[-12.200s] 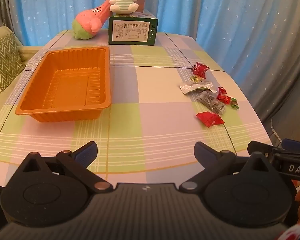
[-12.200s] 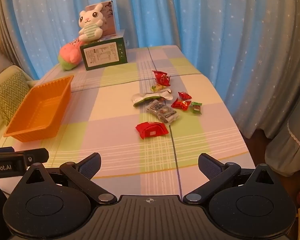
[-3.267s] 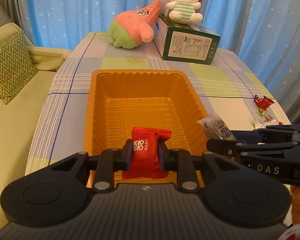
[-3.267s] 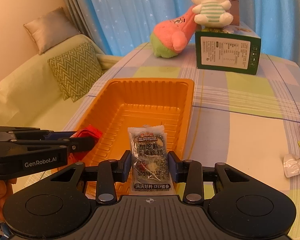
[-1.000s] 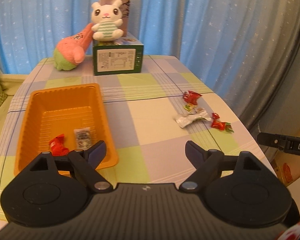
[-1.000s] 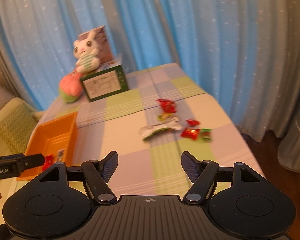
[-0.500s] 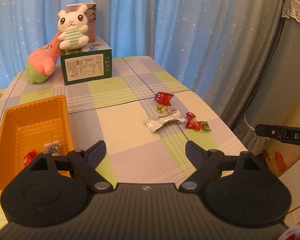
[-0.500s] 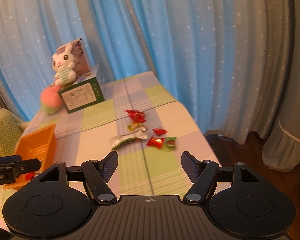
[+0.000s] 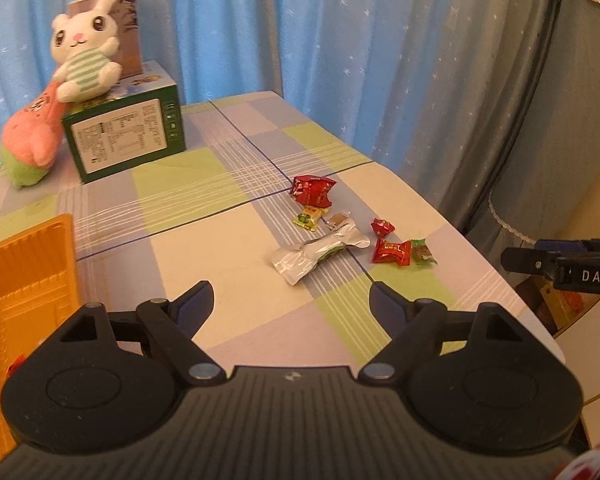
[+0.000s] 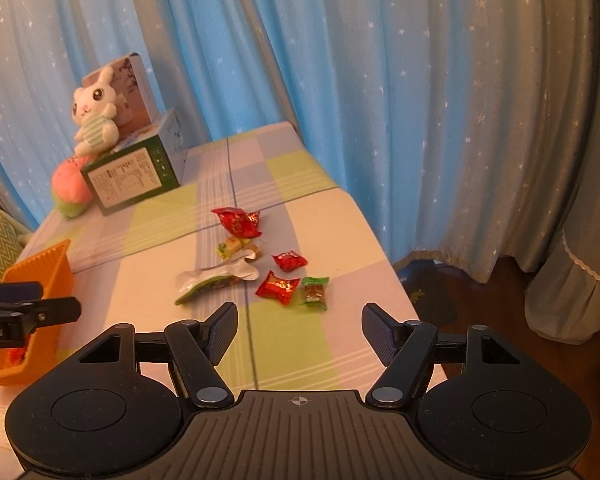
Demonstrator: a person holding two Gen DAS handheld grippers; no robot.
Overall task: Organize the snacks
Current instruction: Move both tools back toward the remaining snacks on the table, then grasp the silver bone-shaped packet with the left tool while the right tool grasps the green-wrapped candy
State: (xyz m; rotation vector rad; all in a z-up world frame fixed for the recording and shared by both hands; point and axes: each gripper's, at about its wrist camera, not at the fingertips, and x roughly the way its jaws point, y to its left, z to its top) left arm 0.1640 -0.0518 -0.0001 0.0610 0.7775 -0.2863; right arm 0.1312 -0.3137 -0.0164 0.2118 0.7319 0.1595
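Both grippers were empty, fingers spread wide: left gripper [image 9: 291, 296], right gripper [image 10: 299, 326], hovering above the near edge of the surface [image 9: 204, 240]. Remaining snacks lay clustered mid-surface: silver pouch [image 9: 320, 254], big red pack [image 9: 313, 191], red candy [image 10: 278, 287], green candy [image 10: 315, 293]. Orange tray [image 9: 24, 276] sat at left, a red snack barely visible inside. Judged step: reaching for another pickup. Next move needs descending onto one wrapper each and closing on it.
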